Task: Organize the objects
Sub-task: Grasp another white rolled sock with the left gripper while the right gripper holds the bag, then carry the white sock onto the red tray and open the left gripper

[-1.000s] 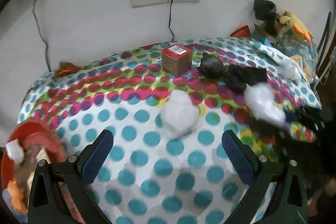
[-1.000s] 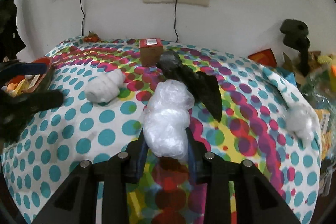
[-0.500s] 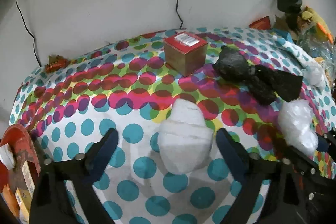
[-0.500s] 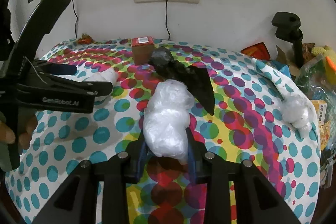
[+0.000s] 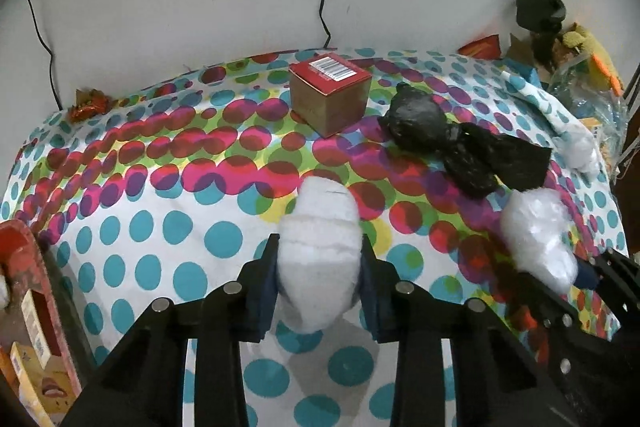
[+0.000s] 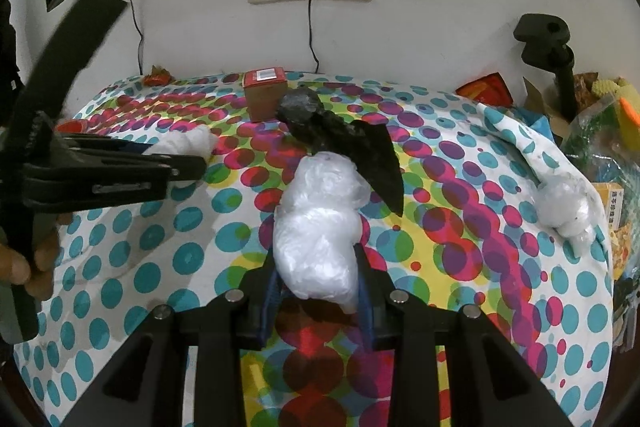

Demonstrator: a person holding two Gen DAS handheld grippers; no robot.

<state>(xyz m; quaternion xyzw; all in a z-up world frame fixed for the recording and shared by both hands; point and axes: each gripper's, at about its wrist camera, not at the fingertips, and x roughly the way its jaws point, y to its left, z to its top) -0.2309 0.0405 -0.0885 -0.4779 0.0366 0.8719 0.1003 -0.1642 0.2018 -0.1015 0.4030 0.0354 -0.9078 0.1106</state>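
- Low in the centre of the left wrist view, the left gripper (image 5: 319,269) has its jaws pressed against both sides of a white cotton-like wad (image 5: 319,251), which bulges above the blue pads (image 5: 267,293); the pinch sits low on the wad, probably so the soft mass does not slip out.
- At the bottom centre of the right wrist view, the right gripper (image 6: 316,293) clamps the lower end of a crumpled clear plastic bag (image 6: 320,227), most of it standing free above the fingers.
- Both bundles sit on or just above the polka-dot tablecloth (image 5: 168,239); whether they are lifted cannot be told.
- Toward the upper middle of the left view lie a red-topped cardboard box (image 5: 330,93) and, to its right, a black plastic bag (image 5: 460,143), neither one held.
- At the lower left edge, a red basket (image 5: 24,267) holding small cartons is the likely drop-off, being nearest the left gripper.
- Another clear bag (image 6: 564,207) rests at the right edge of the right view.
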